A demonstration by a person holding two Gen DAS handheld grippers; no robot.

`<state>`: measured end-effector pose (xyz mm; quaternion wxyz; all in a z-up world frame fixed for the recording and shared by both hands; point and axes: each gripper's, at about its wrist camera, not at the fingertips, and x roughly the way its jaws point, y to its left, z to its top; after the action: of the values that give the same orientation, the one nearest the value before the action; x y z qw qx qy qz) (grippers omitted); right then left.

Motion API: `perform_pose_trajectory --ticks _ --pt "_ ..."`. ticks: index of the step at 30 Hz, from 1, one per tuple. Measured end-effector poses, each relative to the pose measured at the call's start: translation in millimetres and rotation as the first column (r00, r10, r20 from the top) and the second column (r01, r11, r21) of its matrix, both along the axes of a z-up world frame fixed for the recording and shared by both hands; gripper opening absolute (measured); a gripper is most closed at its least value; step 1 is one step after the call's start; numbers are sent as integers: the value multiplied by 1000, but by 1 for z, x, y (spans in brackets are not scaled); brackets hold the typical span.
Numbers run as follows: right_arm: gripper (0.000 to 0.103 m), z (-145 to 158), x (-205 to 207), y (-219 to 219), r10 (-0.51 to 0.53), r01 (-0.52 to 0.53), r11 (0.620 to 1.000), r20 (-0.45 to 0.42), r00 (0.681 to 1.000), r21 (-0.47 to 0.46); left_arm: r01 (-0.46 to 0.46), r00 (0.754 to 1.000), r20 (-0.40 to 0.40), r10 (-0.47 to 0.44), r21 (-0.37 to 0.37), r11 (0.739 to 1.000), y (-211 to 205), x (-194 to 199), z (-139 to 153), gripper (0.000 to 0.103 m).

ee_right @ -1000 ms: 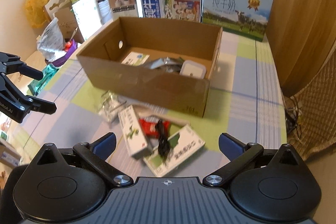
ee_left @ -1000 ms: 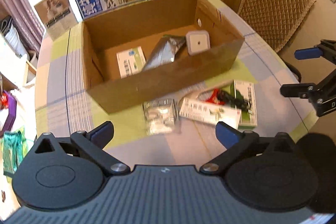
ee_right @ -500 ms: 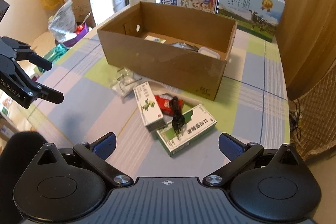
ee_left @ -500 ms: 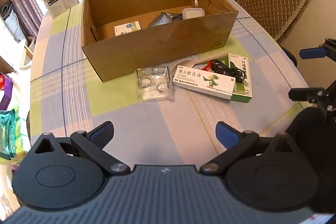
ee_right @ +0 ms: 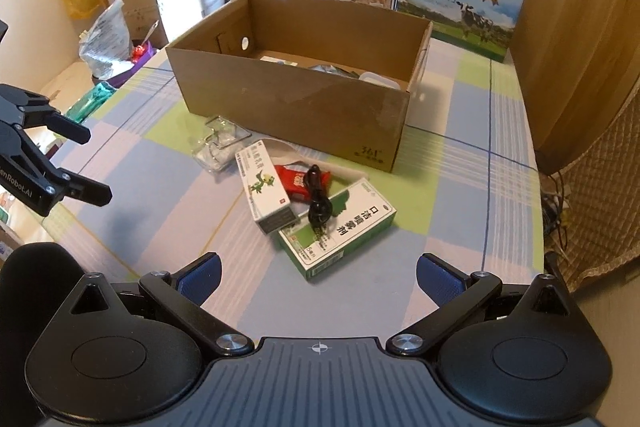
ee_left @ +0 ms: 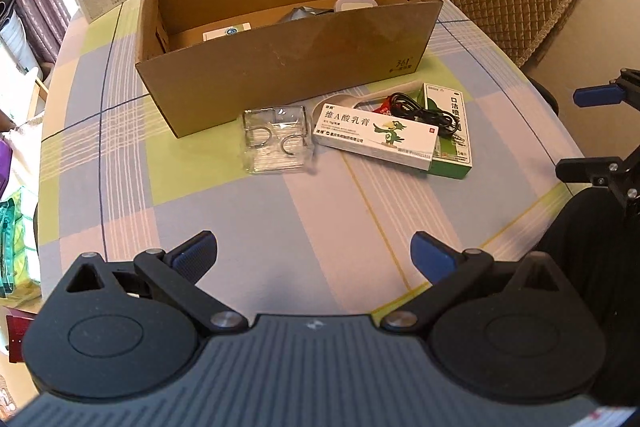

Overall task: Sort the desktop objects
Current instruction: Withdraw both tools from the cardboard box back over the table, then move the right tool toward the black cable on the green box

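Bare tablecloth (ee_left: 312,211) lies open before the clutter; the cardboard box (ee_left: 288,63) walls off the far side.

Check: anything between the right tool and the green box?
Nothing between them: bare tablecloth from the right tool to the green box. But a black cable lies on its top, and the white ointment box lies against its left side.

both hand-held grippers pulled back | cardboard box (ee_left: 288,67) farther away
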<state>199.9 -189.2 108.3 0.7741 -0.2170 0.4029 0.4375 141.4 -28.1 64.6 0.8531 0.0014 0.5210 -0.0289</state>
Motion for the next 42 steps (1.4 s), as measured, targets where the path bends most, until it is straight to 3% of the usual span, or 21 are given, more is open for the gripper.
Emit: perform_pose_trajectory --ticks 14,26,34,37,42 --pt "100 -24 23 15 19 -20 1000 -34 999 -22 18 1000 -17 -18 24 1000 -6 19 -24 101" --pt "59 -54 61 53 69 -72 996 -54 996 -56 35 999 -38 -33 42 999 -12 46 -59 101" --pt "44 -77 73 83 137 -142 985 -57 989 -97 -14 999 -30 14 1 1000 -8 62 -78 101" --pt "20 -86 75 89 144 -152 982 -81 986 -115 -24 999 -32 23 -10 1000 -6 66 -83 101" --pt "18 -87 64 91 168 -178 978 -92 981 -109 -65 996 -66 63 -22 998 0 68 -91 101"
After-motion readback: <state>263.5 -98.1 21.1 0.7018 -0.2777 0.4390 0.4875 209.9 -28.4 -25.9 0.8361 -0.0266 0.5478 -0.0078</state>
